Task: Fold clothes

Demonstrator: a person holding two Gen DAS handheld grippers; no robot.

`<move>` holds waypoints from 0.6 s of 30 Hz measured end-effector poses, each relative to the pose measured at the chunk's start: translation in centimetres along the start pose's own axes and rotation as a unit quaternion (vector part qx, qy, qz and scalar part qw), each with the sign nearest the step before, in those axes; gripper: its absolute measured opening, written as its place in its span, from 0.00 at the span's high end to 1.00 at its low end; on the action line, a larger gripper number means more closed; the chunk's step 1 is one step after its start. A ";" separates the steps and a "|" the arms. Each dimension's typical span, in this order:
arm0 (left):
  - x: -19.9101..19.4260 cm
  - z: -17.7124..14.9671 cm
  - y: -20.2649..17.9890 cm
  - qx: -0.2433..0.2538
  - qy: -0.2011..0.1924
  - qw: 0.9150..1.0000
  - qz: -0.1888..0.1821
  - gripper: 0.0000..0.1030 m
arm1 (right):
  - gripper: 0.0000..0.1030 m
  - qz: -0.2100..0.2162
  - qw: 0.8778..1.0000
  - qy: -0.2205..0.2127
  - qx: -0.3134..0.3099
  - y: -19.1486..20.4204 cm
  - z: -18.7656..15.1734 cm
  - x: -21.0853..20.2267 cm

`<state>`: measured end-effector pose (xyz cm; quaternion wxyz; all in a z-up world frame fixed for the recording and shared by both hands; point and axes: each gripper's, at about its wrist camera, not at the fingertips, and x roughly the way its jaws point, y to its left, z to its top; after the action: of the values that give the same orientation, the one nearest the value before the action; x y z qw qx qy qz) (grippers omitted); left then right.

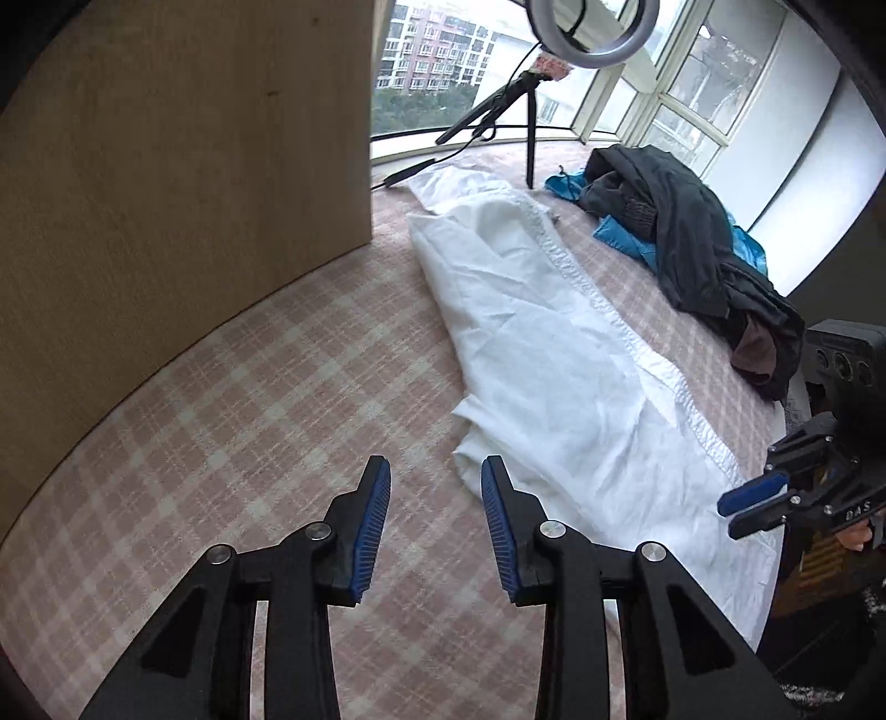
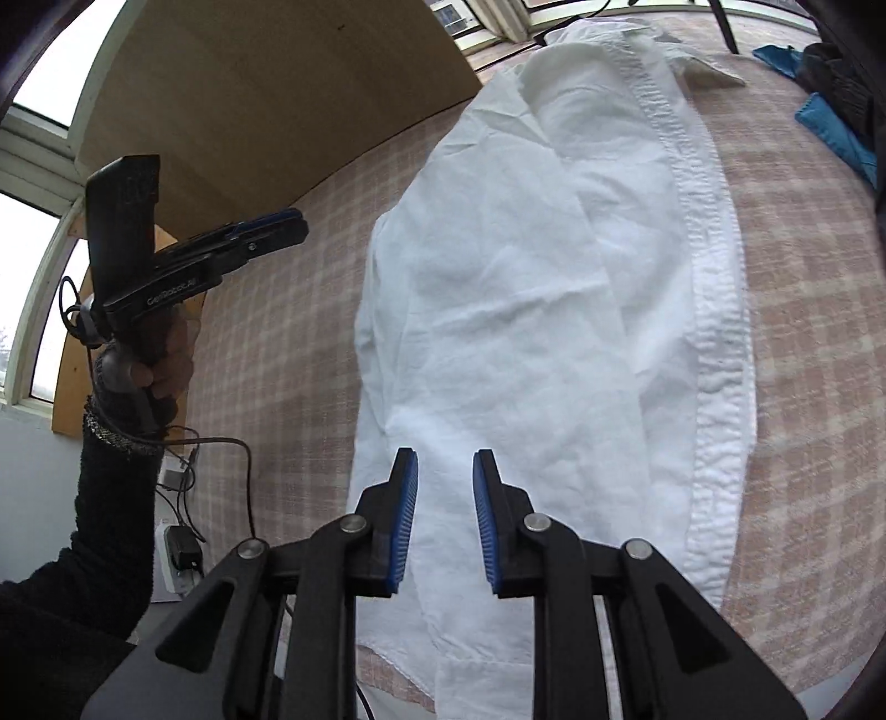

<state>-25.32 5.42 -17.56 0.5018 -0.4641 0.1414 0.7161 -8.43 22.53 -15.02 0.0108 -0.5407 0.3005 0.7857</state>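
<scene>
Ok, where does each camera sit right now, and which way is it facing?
Left wrist: on the left gripper, angled down at the plaid bedcover beside the white garment; its own fingers stand apart, empty, with the right gripper at the frame's right edge.
Right wrist: on the right gripper, looking down along the garment; the left gripper and hand show at left.
Shared: garment, bedcover, wooden panel, dark clothes pile.

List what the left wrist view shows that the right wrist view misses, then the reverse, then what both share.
Only the left wrist view: a ring light on a tripod by the window, and the whole dark clothes pile.

Only the right wrist view: a charger with cables, and the sleeve behind the left tool.

Both: the white shirt lying long on the pink checked bedcover, the wooden board, and blue fabric.
</scene>
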 end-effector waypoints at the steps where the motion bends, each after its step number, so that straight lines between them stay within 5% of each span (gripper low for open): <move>1: 0.8 0.3 -1.2 0.012 0.004 1.000 -0.009 0.69 | 0.80 -0.008 1.000 0.003 0.007 -0.7 -0.5 0.2; 3: 2.9 1.0 -3.5 0.037 0.019 0.999 -0.027 0.69 | 0.80 -0.025 0.999 0.015 0.023 -2.0 -1.6 1.5; 6: 7.1 0.5 -4.1 0.052 0.066 0.996 0.008 0.69 | 0.80 -0.027 0.998 0.053 0.026 -2.8 -4.5 2.8; 9: 8.7 -0.2 -2.9 0.045 0.104 0.992 0.056 0.83 | 0.80 -0.003 0.996 0.083 0.021 -3.1 -7.7 2.4; 13: 6.5 2.1 -3.2 0.047 0.072 0.995 0.056 0.72 | 0.80 -0.014 0.999 0.016 0.033 -4.5 -8.2 -2.7; 18: 5.7 7.1 -2.5 0.042 0.032 0.996 0.067 0.60 | 0.79 -0.045 0.995 -0.079 0.036 -7.0 -2.2 -7.7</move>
<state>-27.30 14.70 -17.72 0.4670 -0.4550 0.2179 0.7262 -0.96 29.58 -12.12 0.0891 -0.4892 0.3021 0.8133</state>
